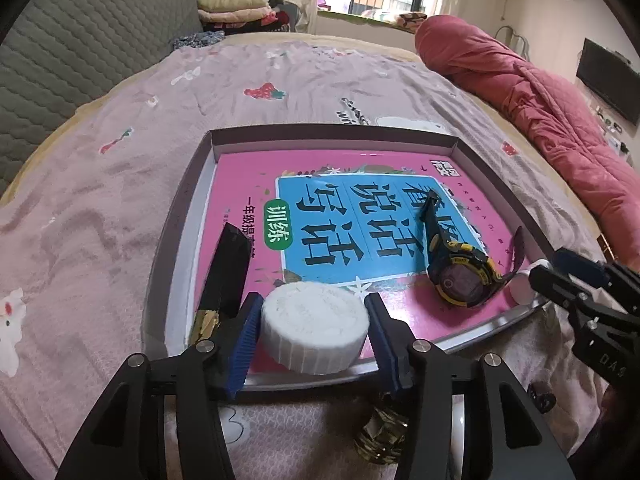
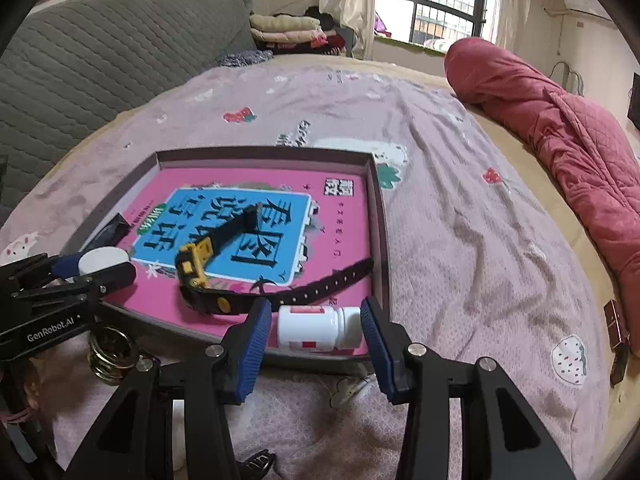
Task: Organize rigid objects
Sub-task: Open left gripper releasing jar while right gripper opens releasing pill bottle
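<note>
Your left gripper (image 1: 314,334) brackets the white ribbed disc (image 1: 315,328) at the tray's (image 1: 180,216) near edge, pads touching or nearly so, while your right gripper (image 2: 316,330), parted wider, flanks the pill bottle (image 2: 320,327) lying crosswise between its fingers.

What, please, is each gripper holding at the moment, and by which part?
Left gripper brackets the white round ribbed lid across its rim; right gripper brackets the lying white pill bottle end to end. Firm contact cannot be told.
</note>
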A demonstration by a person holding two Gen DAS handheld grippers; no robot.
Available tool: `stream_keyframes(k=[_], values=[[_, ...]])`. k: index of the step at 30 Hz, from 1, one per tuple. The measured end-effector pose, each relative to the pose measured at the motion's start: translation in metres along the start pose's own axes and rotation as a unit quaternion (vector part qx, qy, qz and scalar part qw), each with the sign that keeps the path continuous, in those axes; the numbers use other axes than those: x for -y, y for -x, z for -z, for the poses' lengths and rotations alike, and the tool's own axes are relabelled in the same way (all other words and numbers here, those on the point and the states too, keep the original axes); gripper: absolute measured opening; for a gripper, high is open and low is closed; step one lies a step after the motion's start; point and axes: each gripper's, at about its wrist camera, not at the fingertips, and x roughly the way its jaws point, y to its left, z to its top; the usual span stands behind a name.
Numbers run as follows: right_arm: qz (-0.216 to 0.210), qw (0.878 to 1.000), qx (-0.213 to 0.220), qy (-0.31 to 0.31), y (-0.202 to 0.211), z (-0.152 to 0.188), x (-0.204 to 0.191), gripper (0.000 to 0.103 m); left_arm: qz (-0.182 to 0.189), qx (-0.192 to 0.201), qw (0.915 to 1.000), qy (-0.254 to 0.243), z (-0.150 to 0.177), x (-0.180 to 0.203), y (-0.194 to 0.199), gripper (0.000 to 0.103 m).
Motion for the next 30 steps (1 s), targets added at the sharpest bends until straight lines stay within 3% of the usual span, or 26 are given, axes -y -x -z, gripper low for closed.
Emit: stream_keyframes(k=[9,30], values=[[-0.006,1.000,0.020,-0.002,0.010,-0.001,0.001,0.047,0.014,-0.001,0.9998,0.015,0.003,-0.004,0.011,0.057],[-0.022,0.999,0.033,-0.017,0.020,-0.002,0.008,0.048,-0.004,0.020,0.9998,-0.002,0.006,0.005,0.039,0.060]])
